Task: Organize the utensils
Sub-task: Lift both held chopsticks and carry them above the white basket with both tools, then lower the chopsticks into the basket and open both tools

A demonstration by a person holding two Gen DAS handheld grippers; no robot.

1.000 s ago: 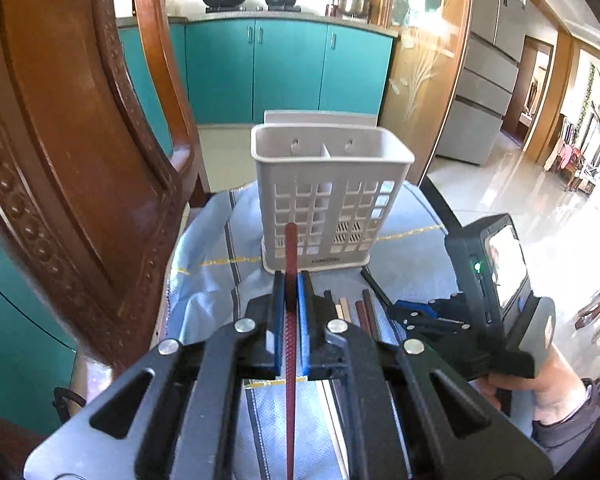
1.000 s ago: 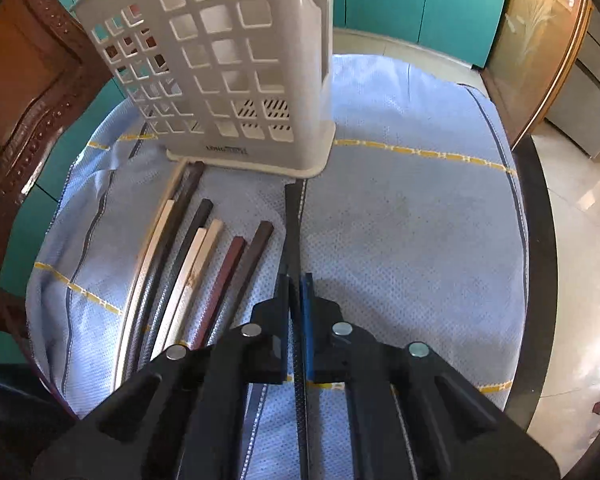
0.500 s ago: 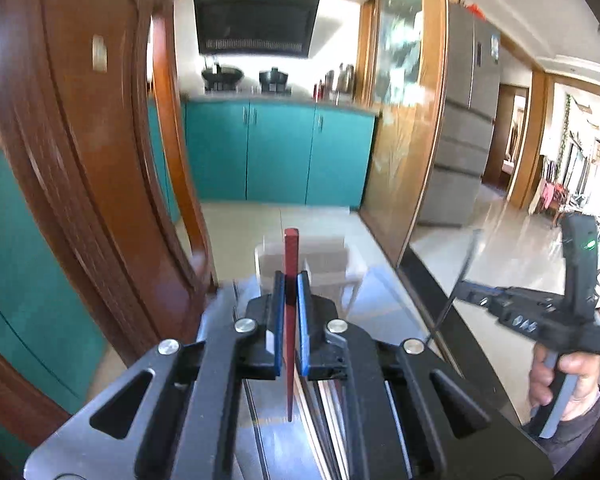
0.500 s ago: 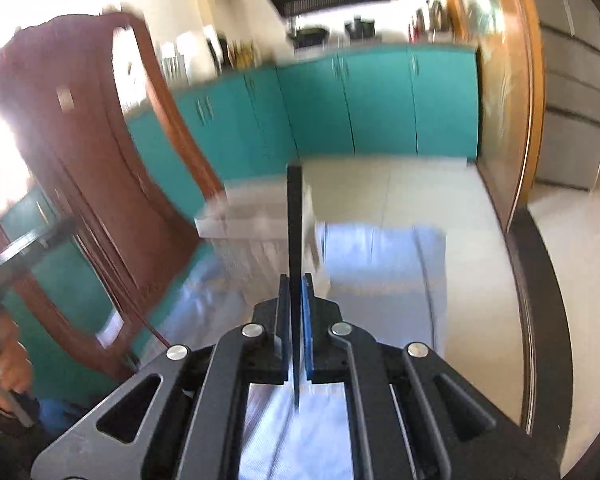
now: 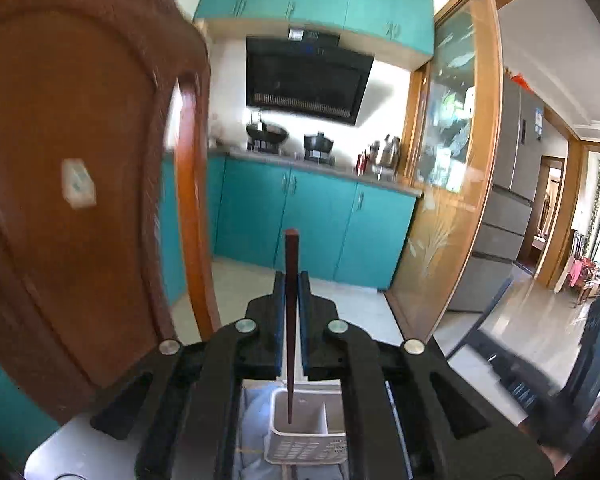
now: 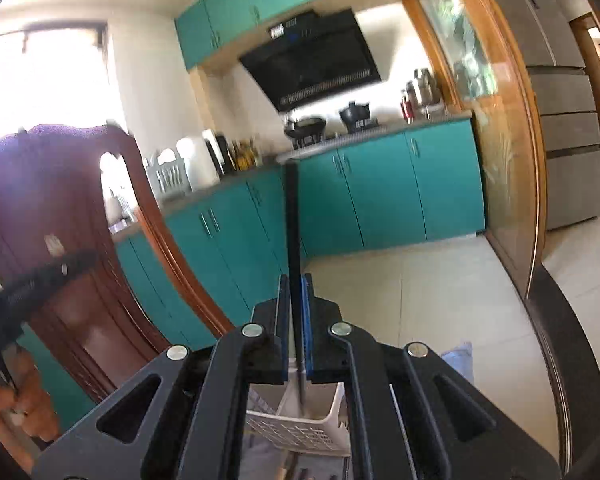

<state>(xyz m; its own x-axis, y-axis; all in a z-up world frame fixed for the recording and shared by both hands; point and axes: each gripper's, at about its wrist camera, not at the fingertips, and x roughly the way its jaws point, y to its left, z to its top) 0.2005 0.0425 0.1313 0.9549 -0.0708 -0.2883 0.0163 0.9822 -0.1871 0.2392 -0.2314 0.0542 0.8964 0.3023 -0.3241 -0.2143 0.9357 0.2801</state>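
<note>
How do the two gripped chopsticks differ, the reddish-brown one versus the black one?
Colour: the reddish-brown wooden chopstick in the left gripper is warm brown; the black chopstick in the right gripper is near black.
Reach: the black chopstick stands much further above its jaws than the reddish-brown chopstick does.
Shared: both are clamped upright, narrow tips down, hanging over the white slotted plastic utensil basket.

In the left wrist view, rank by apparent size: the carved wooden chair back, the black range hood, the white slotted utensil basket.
1. Carved wooden chair back, though its nearness to the camera inflates it.
2. Black range hood.
3. White slotted utensil basket, partly hidden by the gripper.
</note>
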